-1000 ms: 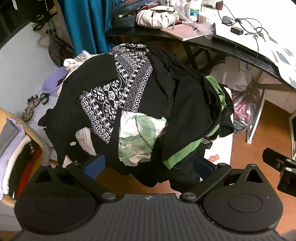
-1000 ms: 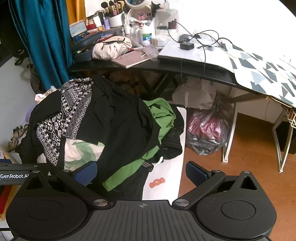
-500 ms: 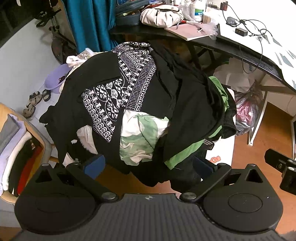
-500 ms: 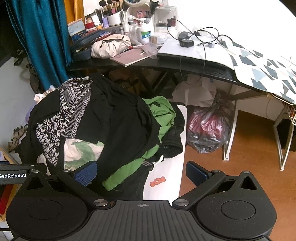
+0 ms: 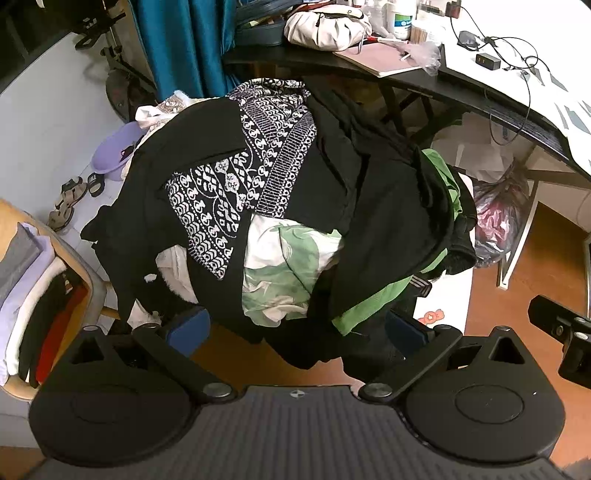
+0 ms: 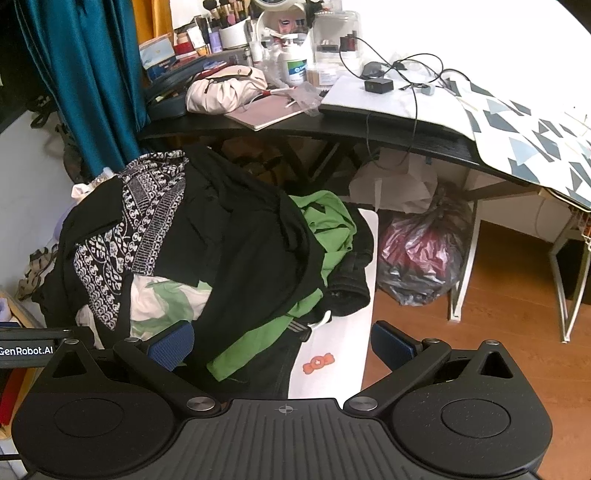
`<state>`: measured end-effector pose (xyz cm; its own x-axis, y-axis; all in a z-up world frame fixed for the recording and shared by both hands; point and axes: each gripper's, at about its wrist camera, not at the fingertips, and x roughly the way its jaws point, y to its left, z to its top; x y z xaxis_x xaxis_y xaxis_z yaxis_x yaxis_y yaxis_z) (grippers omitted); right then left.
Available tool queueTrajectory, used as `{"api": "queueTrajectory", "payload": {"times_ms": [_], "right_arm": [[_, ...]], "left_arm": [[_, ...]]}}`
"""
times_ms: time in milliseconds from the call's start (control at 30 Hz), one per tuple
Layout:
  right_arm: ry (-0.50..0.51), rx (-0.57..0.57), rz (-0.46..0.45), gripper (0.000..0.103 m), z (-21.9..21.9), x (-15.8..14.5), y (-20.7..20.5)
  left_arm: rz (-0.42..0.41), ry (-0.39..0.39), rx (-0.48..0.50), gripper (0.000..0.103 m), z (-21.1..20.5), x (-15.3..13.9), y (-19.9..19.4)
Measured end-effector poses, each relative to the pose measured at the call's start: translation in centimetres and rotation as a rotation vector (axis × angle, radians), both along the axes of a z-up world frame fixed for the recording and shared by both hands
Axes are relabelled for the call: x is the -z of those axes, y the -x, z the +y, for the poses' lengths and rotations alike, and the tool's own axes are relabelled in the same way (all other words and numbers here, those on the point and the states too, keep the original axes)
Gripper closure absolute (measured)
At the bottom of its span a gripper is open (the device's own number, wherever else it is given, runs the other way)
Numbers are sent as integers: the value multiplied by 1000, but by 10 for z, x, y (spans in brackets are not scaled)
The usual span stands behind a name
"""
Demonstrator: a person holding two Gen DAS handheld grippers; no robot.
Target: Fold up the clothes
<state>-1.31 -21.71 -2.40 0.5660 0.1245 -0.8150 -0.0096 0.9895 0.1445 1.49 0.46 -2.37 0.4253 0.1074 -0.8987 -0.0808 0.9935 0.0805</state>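
Rumpled heap of soft clothes (image 5: 295, 206), left gripper (image 5: 295, 328) and right gripper (image 6: 282, 345) fingers spread, empty

Black claw (image 5: 297, 328), blue pads (image 5: 187, 326), silver screws.

Light: warm indoor, moderately dim
Glare: white tabletop (image 6: 461, 33) far right blown out
Shadows: black clothes (image 5: 388, 206) lose detail
Distortion: strong fisheye, edges curve
Focus: sharp, slight grain

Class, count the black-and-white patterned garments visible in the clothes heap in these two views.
1: the patterned garment lies on the heap's upper left, partly under the black garment, above the green-and-white cloth. Others may be buried.
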Motion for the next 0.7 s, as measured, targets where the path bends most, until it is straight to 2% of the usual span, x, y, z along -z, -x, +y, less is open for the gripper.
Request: {"api": "queueTrajectory", "payload": {"times_ms": [700], "right_arm": [[-16, -19, 14, 1, 4, 5, -1]], "left_arm": [[24, 9, -11, 0, 3, 1, 0]]}}
